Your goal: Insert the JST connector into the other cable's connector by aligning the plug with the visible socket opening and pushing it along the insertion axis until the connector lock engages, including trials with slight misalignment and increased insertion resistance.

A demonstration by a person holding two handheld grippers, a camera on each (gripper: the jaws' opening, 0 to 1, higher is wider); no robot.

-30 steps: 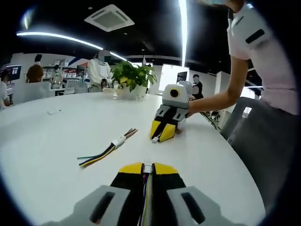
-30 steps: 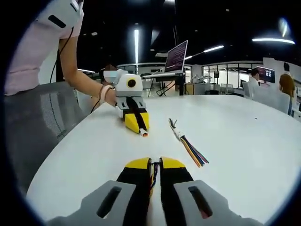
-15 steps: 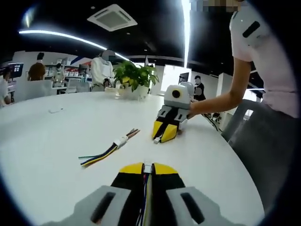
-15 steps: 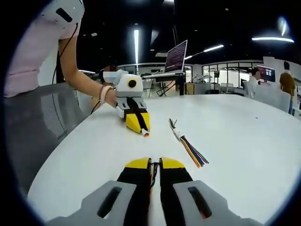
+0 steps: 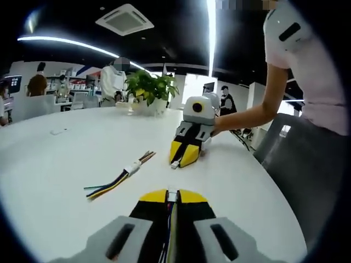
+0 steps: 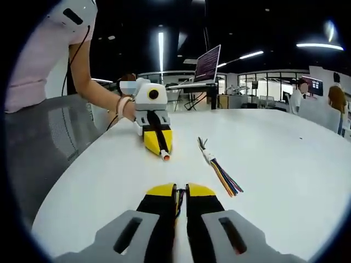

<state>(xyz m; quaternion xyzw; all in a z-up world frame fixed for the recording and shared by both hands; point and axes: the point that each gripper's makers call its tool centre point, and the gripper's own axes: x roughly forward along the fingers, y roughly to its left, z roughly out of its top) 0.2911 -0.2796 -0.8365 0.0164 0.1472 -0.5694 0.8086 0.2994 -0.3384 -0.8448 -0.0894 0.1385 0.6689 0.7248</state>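
Left gripper view: left gripper (image 5: 172, 196) clamps a white connector (image 5: 172, 195); a spare cable (image 5: 116, 178) lies on the table (image 5: 66, 159). Right gripper view: right gripper (image 6: 180, 192), jaws nearly closed on wires, faces the left gripper, well apart. Risk, judged: angular misalignment jamming plug against socket. No containers visible.

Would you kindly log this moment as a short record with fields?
left gripper: shut on a wired white connector, facing the right gripper
right gripper: shut on coloured wires
spare cable: loose on the white table, white connector at mid-length, beside both grippers
gap: the two grippers apart, plug not yet in socket
background: potted plant, laptop
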